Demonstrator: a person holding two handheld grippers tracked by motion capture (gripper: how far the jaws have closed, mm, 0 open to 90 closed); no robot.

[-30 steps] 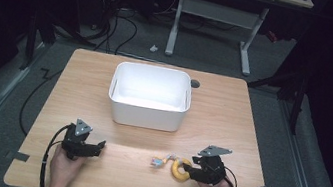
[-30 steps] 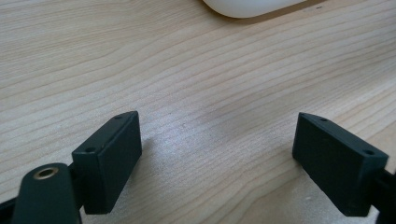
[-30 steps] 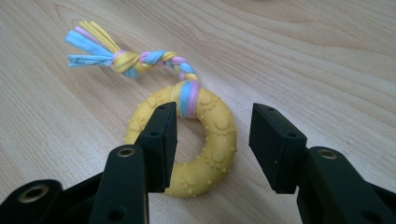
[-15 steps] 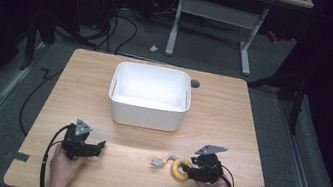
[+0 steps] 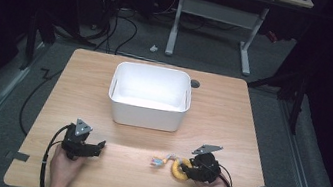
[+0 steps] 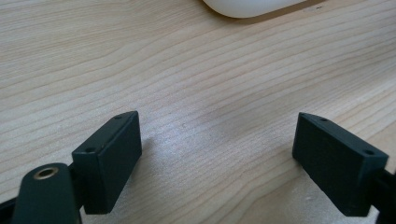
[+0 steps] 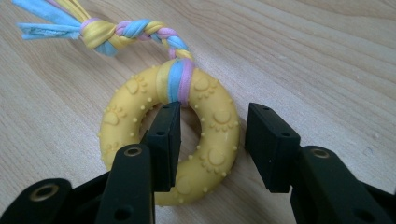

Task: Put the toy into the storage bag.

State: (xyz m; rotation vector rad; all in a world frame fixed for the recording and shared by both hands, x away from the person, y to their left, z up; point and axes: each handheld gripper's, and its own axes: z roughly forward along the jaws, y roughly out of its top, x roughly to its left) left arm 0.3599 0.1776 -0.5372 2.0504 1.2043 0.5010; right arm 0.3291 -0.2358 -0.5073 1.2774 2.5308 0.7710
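Note:
A yellow rubber ring (image 5: pixel 176 170) (image 7: pixel 212 140) with paw prints and a braided pastel rope tail (image 5: pixel 159 162) (image 7: pixel 107 30) lies flat on the wooden table (image 5: pixel 248 137) near the front edge. My right gripper (image 5: pixel 189 169) (image 7: pixel 215 112) straddles the ring's near side, with one jaw in the hole and the other just outside the rim. Its jaws have just been closing, and a thin gap still shows at the outer pad. At the front left my left gripper (image 5: pixel 98 146) (image 6: pixel 217 119) rests open over bare wood with nothing between its jaws.
A white plastic tub (image 5: pixel 146 115) (image 6: pixel 252 7) stands at the table's middle, beyond both grippers. A small grommet hole (image 5: pixel 195 84) sits by the tub's back right corner. Cables trail off the front edge from each gripper.
My right gripper has edged left onto the ring and its jaws have narrowed around the ring's side. The left gripper and the ring have stayed put.

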